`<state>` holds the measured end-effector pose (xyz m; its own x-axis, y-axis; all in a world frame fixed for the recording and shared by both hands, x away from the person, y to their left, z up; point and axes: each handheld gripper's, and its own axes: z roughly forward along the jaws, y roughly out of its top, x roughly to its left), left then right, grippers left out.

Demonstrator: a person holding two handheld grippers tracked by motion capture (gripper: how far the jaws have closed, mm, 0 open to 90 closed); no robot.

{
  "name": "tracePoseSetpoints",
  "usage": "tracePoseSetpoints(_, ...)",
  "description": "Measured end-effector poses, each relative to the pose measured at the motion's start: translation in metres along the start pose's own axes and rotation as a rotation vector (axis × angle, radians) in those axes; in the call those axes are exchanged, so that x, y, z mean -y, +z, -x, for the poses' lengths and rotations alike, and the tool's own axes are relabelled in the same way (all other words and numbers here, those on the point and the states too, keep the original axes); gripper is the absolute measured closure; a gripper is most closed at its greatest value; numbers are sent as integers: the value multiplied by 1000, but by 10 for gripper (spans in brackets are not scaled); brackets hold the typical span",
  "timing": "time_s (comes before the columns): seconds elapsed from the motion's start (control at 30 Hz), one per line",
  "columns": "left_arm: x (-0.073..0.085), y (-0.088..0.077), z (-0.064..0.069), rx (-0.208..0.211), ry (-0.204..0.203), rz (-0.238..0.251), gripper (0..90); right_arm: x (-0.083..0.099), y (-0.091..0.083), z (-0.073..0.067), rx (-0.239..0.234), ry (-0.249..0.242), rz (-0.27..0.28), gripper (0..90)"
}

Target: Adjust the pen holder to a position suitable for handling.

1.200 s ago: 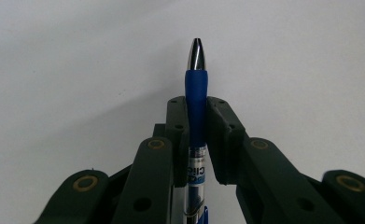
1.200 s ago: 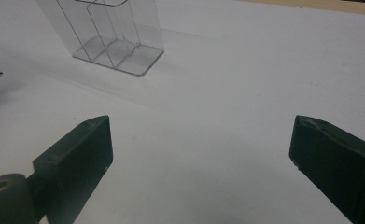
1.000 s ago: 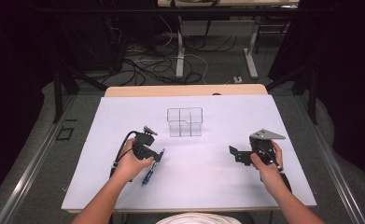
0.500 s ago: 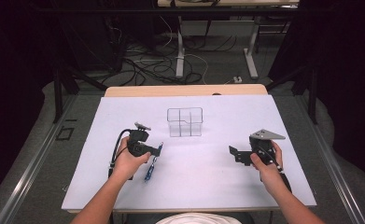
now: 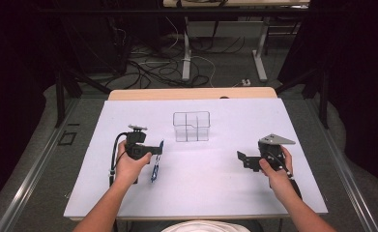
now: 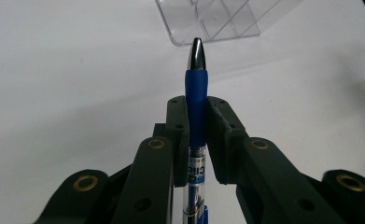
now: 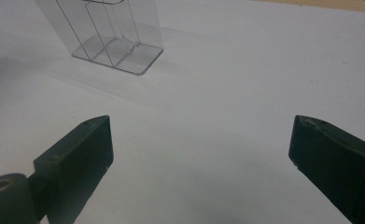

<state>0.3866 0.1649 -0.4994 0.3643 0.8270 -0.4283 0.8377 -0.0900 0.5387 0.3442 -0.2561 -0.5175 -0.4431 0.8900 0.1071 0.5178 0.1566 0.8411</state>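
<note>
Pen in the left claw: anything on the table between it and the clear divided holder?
Nothing visible. The left claw is shut on the blue pen, tip toward the clear holder, with bare white table between them. The right claw sits open, off to the side.

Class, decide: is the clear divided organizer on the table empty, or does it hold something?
Empty. The clear organizer stands upright with bare compartments; the pen is outside it, clamped in the left gripper.

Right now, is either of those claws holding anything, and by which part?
The left claw grips a blue pen at the lower end of its blue rubber grip, tip pointing away. The right claw is open, holding nothing.
</note>
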Motion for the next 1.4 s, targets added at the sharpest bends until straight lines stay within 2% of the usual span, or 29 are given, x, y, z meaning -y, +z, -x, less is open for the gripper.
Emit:
tracePoseSetpoints(0.27, 0, -6, -8, 31, -71, 57, 796, 0, 1, 0, 9, -4, -4, 66)
tracePoseSetpoints(0.4, 0, -9, -11, 32, -83, 71, 796, 1, 1, 1, 20, -16, -9, 66)
tracePoseSetpoints(0.53, 0, -11, -11, 30, -100, 108, 796, 1, 1, 1, 22, -19, -8, 64)
tracePoseSetpoints(0.7, -2, -15, -13, 33, -102, 130, 796, 1, 2, 0, 22, -25, -12, 4)
tracePoseSetpoints(0.73, -2, -15, -13, 28, -107, 150, 796, 1, 2, 0, 18, -31, -14, 0)
tracePoseSetpoints(0.77, -2, -16, -13, 33, -107, 142, 796, 1, 2, 0, 18, -35, -16, 0)
tracePoseSetpoints(0.8, -3, -16, -13, 27, -110, 161, 796, 1, 3, 0, 21, -33, -19, 0)
tracePoseSetpoints(0.83, -3, -17, -13, 32, -105, 152, 796, 1, 3, 0, 21, -33, -19, 0)
tracePoseSetpoints(0.93, -6, -17, -13, 29, -117, 182, 796, 2, 4, -1, 27, -33, -19, 0)
tracePoseSetpoints(0.97, -7, -18, -13, 35, -120, 174, 796, 2, 3, 0, 33, -34, -18, 0)
tracePoseSetpoints(1.2, -14, -20, -9, 31, -114, 237, 796, 3, 4, 0, 64, -42, -13, 0)
tracePoseSetpoints(1.27, -17, -21, -8, 40, -107, 232, 796, 3, 4, 0, 78, -50, -10, 0)
tracePoseSetpoints(1.4, -22, -19, -5, 41, -106, 242, 796, 4, 5, 0, 76, -54, -18, 0)
